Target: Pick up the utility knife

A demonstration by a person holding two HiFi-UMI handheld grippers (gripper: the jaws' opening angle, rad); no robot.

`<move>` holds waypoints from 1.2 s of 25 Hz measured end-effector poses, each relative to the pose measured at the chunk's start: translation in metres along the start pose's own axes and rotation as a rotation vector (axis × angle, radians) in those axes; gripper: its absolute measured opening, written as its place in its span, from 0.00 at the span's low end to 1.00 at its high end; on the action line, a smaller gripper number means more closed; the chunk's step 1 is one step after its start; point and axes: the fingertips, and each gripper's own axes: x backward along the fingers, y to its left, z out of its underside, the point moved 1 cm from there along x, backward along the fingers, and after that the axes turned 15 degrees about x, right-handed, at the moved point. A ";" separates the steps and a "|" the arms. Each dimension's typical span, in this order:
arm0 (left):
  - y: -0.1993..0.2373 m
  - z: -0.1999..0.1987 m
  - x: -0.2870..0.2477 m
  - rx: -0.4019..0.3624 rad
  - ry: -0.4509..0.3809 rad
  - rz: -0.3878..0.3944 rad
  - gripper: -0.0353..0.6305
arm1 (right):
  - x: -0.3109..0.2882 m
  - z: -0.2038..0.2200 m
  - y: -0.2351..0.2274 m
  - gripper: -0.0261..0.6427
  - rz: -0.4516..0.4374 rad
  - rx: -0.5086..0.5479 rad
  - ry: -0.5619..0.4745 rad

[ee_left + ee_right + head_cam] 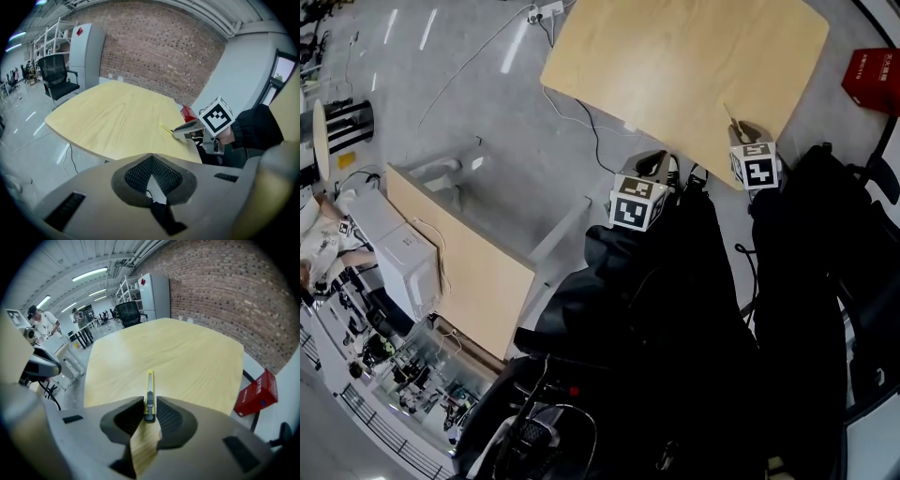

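A slim yellow utility knife [149, 394] with a grey slider sticks forward from between my right gripper's [149, 414] jaws, which are shut on its rear end. In the head view the right gripper [741, 131] hangs over the near edge of the pale wooden table [675, 66], the knife [733, 119] pointing out over the wood. From the left gripper view the knife [166, 129] shows as a thin yellow line ahead of the right gripper [180, 133]. My left gripper [151, 176] is shut with nothing between its pads, and sits off the table's near-left edge [649, 167].
A red box [872, 80] lies on the floor right of the table, also in the right gripper view [257, 393]. A second wooden table [464, 258] stands at left. Cables [581, 112] trail across the floor. An office chair [58, 75] and several people [42, 322] stand farther off.
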 end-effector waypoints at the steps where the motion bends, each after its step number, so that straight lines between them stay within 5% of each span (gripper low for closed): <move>1: 0.002 0.001 -0.001 -0.001 -0.002 -0.005 0.05 | -0.001 0.001 0.000 0.16 0.001 -0.006 0.006; 14: -0.005 -0.007 0.004 -0.002 -0.019 0.003 0.05 | 0.019 -0.012 -0.002 0.14 0.041 0.036 -0.046; 30: -0.087 -0.105 0.083 -0.149 -0.302 0.095 0.05 | 0.202 -0.110 0.013 0.14 0.251 0.017 -0.450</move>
